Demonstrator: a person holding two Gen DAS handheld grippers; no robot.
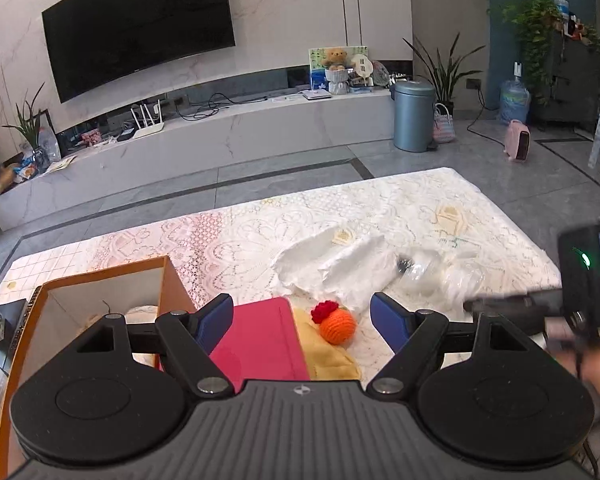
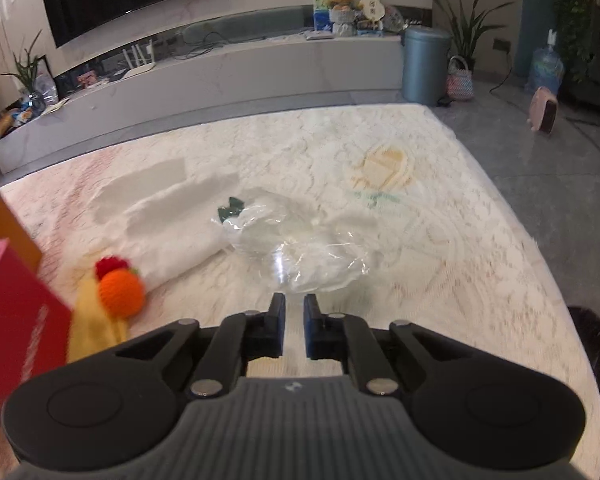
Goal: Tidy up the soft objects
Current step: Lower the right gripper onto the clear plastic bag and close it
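An orange crochet ball (image 1: 337, 325) with a red top lies on a yellow cloth (image 1: 332, 356) near the table's front. My left gripper (image 1: 302, 304) hovers open over them with nothing between its fingers. Behind the ball lie a folded white cloth (image 1: 332, 264) and a crumpled clear plastic bag (image 1: 440, 276). In the right wrist view my right gripper (image 2: 294, 300) is shut down to a narrow slit, its tips at the near edge of the plastic bag (image 2: 300, 248); whether it pinches the film I cannot tell. The ball (image 2: 122, 289) and white cloth (image 2: 168, 208) lie to its left.
An open orange cardboard box (image 1: 172, 284) stands at the left with something cream inside, and a pink box (image 1: 260, 340) sits beside it. A lace cloth covers the table (image 1: 420, 208). Beyond the far edge are grey floor, a TV bench and a blue bin (image 1: 414, 116).
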